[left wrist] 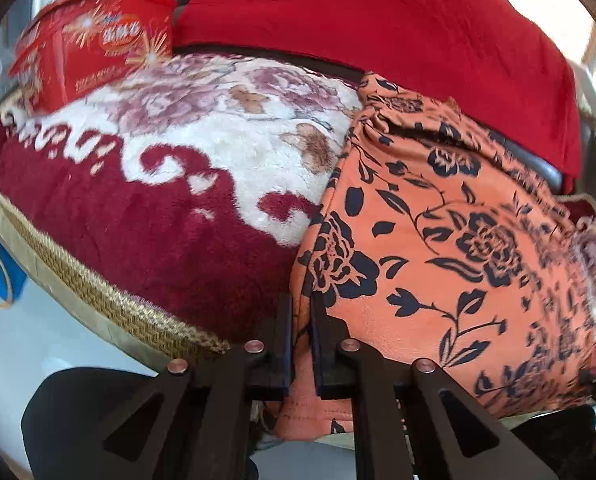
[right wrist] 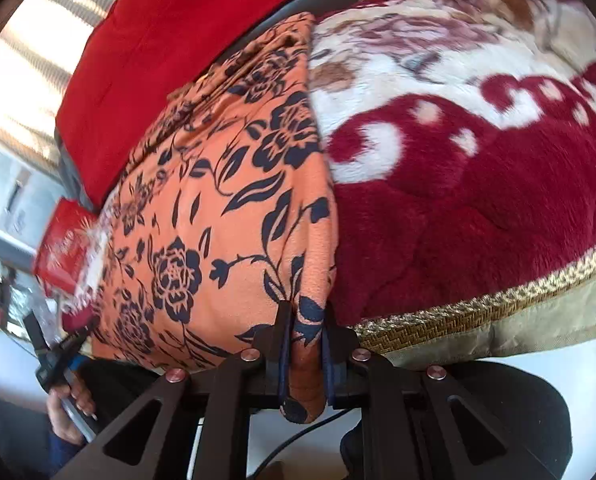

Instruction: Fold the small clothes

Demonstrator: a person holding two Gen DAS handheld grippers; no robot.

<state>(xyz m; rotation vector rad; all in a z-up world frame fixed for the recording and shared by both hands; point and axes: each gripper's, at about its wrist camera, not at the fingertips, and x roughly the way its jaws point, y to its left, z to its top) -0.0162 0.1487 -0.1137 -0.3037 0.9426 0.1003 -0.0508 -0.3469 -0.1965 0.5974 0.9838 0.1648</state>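
Note:
An orange garment with a dark blue flower print [left wrist: 437, 240] lies on a plush red and cream blanket [left wrist: 170, 184]. My left gripper [left wrist: 301, 312] is shut on the garment's near left corner. In the right wrist view the same garment [right wrist: 218, 200] lies to the left of the blanket [right wrist: 477, 168]. My right gripper [right wrist: 307, 320] is shut on the garment's near right corner, and a fold of cloth hangs between its fingers. The left gripper [right wrist: 54, 356] shows at the lower left of that view, held by a hand.
A red printed box [left wrist: 94, 56] stands at the blanket's far left corner and shows in the right wrist view [right wrist: 68, 252]. A plain red cloth [left wrist: 377, 16] lies behind the garment. The blanket's gold braided edge [left wrist: 110, 300] runs along the front, above a white floor.

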